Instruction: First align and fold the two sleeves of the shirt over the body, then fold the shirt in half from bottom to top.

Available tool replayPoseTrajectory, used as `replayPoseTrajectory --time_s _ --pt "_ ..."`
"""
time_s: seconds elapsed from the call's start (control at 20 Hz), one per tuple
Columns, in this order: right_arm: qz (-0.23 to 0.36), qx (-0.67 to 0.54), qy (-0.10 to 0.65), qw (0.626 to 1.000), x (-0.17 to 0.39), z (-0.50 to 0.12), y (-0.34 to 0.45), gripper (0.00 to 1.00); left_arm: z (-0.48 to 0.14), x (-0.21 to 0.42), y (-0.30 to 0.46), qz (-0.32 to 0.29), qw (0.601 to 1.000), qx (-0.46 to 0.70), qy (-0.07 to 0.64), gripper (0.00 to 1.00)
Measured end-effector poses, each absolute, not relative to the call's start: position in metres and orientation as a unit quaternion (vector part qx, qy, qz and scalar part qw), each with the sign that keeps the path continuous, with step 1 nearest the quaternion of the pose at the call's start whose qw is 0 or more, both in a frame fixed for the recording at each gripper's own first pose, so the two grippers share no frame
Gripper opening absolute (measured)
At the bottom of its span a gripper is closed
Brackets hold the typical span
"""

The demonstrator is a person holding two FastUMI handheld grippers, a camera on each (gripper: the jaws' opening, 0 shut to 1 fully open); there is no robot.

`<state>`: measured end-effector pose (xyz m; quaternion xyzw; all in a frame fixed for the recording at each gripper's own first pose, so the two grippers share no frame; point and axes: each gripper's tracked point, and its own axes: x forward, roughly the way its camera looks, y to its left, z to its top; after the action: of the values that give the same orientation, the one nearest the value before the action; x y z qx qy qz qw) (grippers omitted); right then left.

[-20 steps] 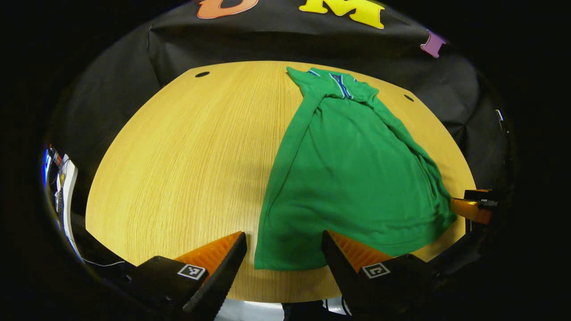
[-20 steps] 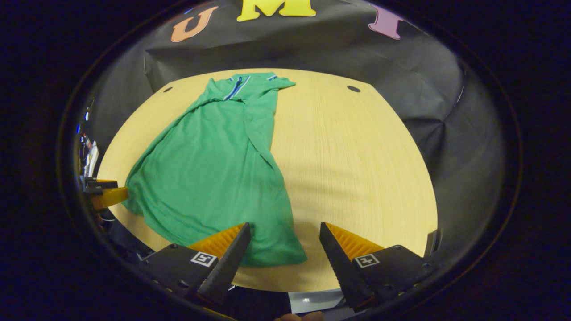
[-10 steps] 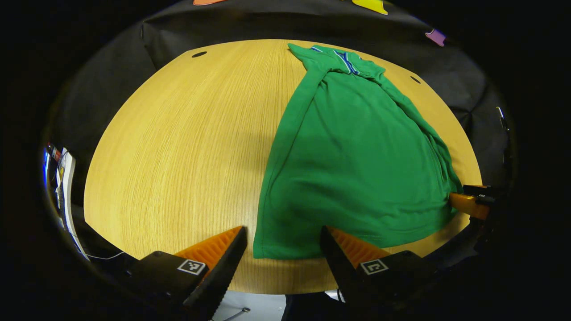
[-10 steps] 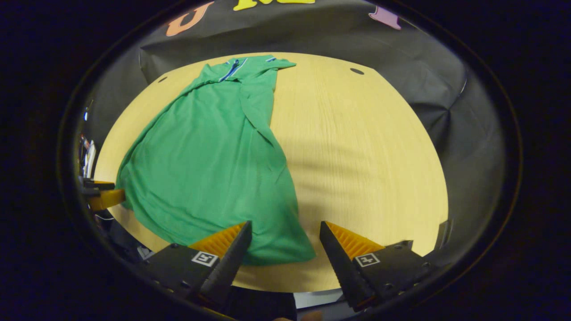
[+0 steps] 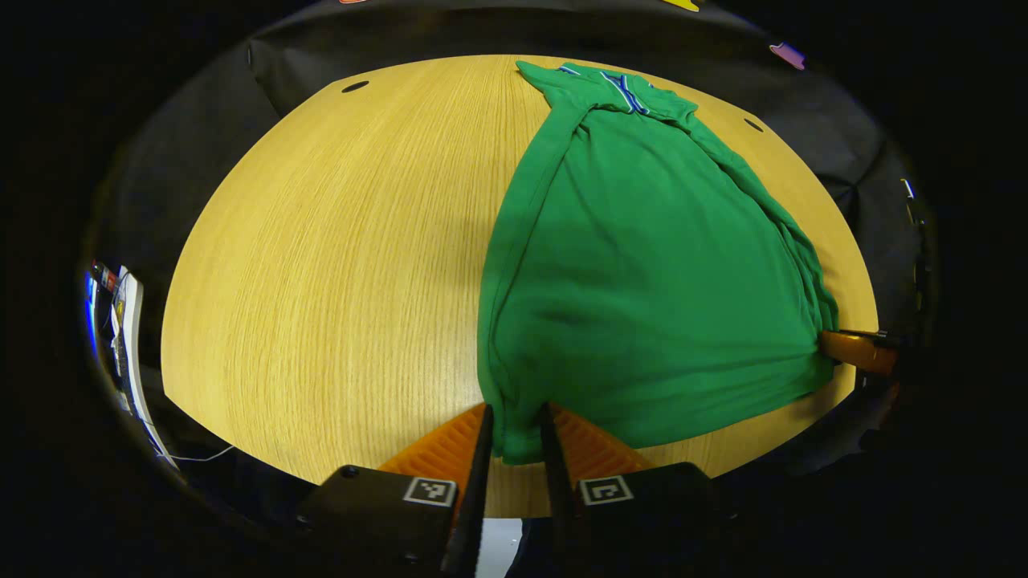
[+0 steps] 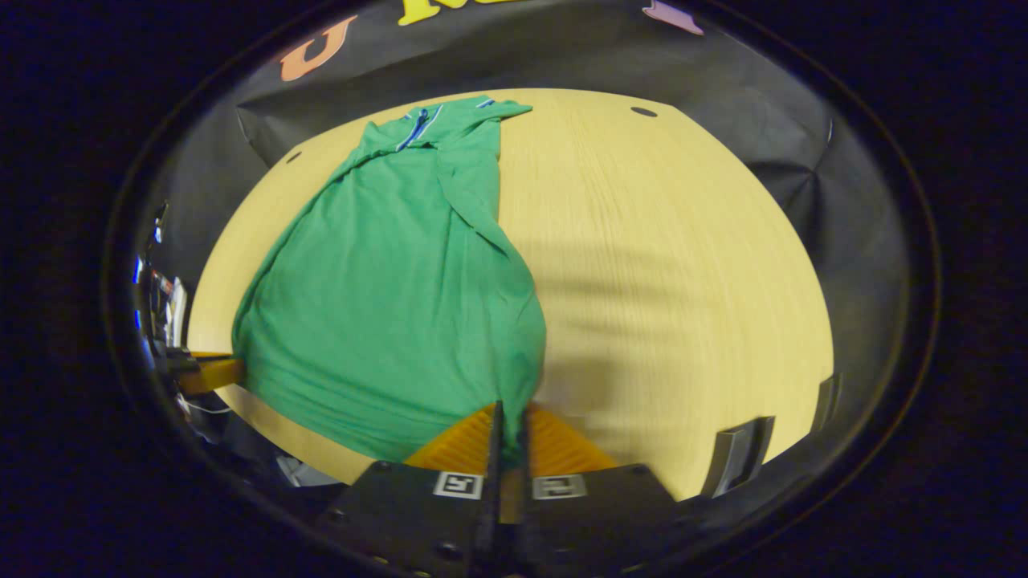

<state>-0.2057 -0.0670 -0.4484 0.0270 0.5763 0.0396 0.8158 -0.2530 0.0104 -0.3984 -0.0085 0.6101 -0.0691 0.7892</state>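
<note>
Green short-sleeved fabric shirt (image 5: 642, 265) with a blue-and-white trimmed collar lies flat on the round light-wood worktop (image 5: 337, 241), collar end at the far edge, hem end at the near edge. Both sleeves lie folded in over the body; long fold ridges run down each side from collar toward hem.

Left tongs (image 5: 514, 437): fingers drawn close together, pinching the hem corner of the shirt at the near edge of the worktop. A small bunch of green cloth sits between the two fingers, and the fabric pulls into slight creases toward the pinch.

Right tongs (image 6: 510, 429): fingers pressed nearly together on the other hem corner. A thin strip of green cloth shows in the narrow gap between them. The cloth just above this pinch is gathered and rounded.

In the left gripper view the right tongs show as a finger tip at the far right edge of the shirt's hem, touching the cloth. In the right gripper view the left tongs likewise show at the left edge, touching the hem corner.

The hem between the two pinches curves along the near worktop edge; whether it is lifted off the wood cannot be told. Collar (image 6: 422, 128) rests flat at the far side. Two small dark holes (image 5: 355, 86) sit in the worktop near its far rim, apart from the shirt.
</note>
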Motion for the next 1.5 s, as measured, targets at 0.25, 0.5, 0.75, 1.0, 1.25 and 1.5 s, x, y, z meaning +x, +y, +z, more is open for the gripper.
replayPoseTrajectory --time_s 0.25,0.5,0.75,1.0,1.25,1.5 --pt "0.049 0.032 0.582 0.811 -0.209 -0.448 -0.064 0.00 -0.395 -0.253 -0.002 -0.105 0.786 -0.030 0.609 0.07" --pt "0.048 0.067 0.571 0.817 -0.201 -0.425 -0.063 0.00 -0.376 -0.242 -0.006 -0.135 0.796 -0.043 0.589 0.06" --pt "0.051 0.084 0.537 0.838 -0.174 -0.387 -0.062 0.00 -0.356 -0.213 -0.006 -0.153 0.824 -0.043 0.544 0.06" --pt "0.054 0.092 0.485 0.868 -0.116 -0.343 -0.056 0.00 -0.333 -0.160 -0.016 -0.149 0.860 -0.063 0.484 0.06" --pt "0.063 0.091 0.430 0.896 -0.044 -0.300 -0.050 0.00 -0.309 -0.101 -0.020 -0.150 0.885 -0.057 0.438 0.06" --pt "0.069 0.086 0.391 0.914 0.023 -0.271 -0.046 0.00 -0.280 -0.031 -0.030 -0.154 0.904 -0.062 0.393 0.06"
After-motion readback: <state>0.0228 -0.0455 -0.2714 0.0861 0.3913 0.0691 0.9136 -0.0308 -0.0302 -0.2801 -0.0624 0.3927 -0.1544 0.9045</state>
